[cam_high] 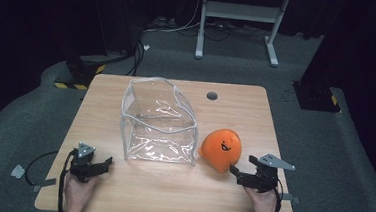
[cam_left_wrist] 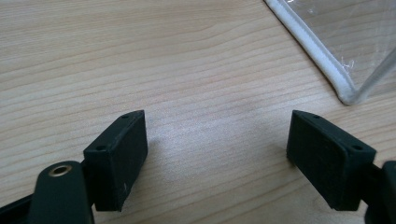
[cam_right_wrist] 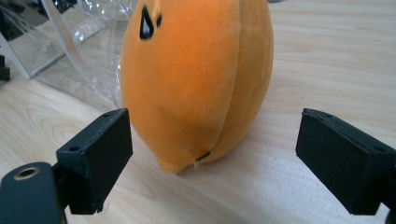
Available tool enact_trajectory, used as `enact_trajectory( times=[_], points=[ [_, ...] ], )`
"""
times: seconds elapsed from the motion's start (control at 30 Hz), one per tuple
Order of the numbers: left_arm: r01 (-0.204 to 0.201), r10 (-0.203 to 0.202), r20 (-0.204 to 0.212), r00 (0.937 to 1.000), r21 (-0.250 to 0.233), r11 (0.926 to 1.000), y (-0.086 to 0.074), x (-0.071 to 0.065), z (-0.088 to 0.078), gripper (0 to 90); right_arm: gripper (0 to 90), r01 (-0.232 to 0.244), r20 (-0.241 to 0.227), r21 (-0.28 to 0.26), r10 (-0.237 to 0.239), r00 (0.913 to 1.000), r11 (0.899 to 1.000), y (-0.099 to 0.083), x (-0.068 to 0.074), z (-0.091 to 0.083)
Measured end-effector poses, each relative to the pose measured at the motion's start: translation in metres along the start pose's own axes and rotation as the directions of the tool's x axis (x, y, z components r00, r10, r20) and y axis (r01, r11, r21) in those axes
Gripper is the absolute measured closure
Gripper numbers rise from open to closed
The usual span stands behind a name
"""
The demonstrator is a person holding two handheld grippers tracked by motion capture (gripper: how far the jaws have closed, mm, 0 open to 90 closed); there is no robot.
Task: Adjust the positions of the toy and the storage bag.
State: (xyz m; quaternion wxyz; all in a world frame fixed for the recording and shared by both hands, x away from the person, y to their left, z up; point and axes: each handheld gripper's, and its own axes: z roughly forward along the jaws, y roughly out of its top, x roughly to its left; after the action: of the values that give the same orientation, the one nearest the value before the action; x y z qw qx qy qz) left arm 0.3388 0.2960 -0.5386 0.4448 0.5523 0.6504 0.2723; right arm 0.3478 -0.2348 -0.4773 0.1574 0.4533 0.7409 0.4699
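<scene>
Overhead, a pale wooden tabletop with rounded corners stands on grey carpet in a dark room, black curtains closing it in on both sides. Beyond the far edge, a white desk frame rises among loose cables, and yellow-and-black striped floor blocks sit off the far left corner. A small round grey grommet marks the tabletop near the middle of its far edge.

At centre sits a clear plastic bag with white piping, open at the top and standing upright. Just beside its near right corner rests the orange plush toy, its black smiling face turned toward the person's side; whether toy and bag touch cannot be told.

Near the front right corner, the right gripper points at the toy with its jaws spread wide; in the right gripper view the toy's rounded lower end lies on the wood between and just beyond the two black pads, neither pressing on it. Near the front left corner, the left gripper lies low over the wood, jaws released and apart, with bare grain between them and the bag's piped bottom corner just ahead to one side. A hand holds each tool at the front edge.
</scene>
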Motion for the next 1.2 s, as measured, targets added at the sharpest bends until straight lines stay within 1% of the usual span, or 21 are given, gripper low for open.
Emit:
enact_trajectory(
  times=[0.2, 0.23, 0.27, 0.3, 0.47, 0.6, 0.73, 0.9, 1.2],
  points=[
    [0.002, -0.002, -0.001, 1.0, 0.0, 1.0, 0.0, 0.0, 0.0, 20.4, 7.8, 0.007, -0.01, -0.015, -0.007, 0.9999, 1.0, 0.012, -0.001, 0.005],
    [0.003, -0.003, -0.001, 1.0, -0.001, 1.0, 0.0, 0.0, 0.0, 20.4, 7.7, 0.009, -0.013, -0.025, -0.009, 0.9999, 1.0, 0.015, 0.0, 0.006],
    [0.008, -0.008, 0.0, 1.0, -0.005, 1.0, 0.0, -0.001, 0.0, 20.4, 7.2, 0.009, -0.015, -0.024, -0.009, 0.9998, 1.0, 0.016, 0.0, 0.007],
    [0.004, -0.004, -0.001, 1.0, -0.001, 1.0, 0.0, -0.001, 0.0, 20.4, 7.0, 0.008, -0.02, -0.026, -0.008, 0.9998, 1.0, 0.019, 0.0, 0.008],
    [0.009, -0.009, 0.0, 1.0, -0.005, 0.9999, 0.0, -0.001, 0.0, 20.4, 6.5, 0.004, -0.04, -0.026, -0.005, 0.9992, 1.0, 0.026, 0.0, 0.014],
    [0.004, -0.004, 0.001, 1.0, 0.0, 1.0, 0.0, -0.001, 0.0, 20.4, 6.2, 0.002, -0.057, -0.032, -0.004, 0.9983, 0.999, 0.031, 0.002, 0.018],
    [0.006, -0.006, 0.0, 1.0, -0.001, 1.0, 0.0, -0.001, 0.0, 20.4, 6.3, 0.008, -0.07, -0.024, -0.01, 0.9975, 1.0, 0.038, 0.003, 0.024],
    [0.004, -0.004, 0.0, 1.0, 0.0, 1.0, 0.0, 0.0, 0.0, 20.4, 6.3, 0.005, -0.073, -0.015, -0.006, 0.9973, 1.0, 0.044, 0.003, 0.032],
    [0.009, -0.009, 0.0, 1.0, -0.005, 1.0, 0.0, -0.001, 0.0, 20.4, 6.3, 0.001, -0.063, 0.012, -0.001, 0.998, 1.0, 0.051, 0.001, 0.046]
  ],
)
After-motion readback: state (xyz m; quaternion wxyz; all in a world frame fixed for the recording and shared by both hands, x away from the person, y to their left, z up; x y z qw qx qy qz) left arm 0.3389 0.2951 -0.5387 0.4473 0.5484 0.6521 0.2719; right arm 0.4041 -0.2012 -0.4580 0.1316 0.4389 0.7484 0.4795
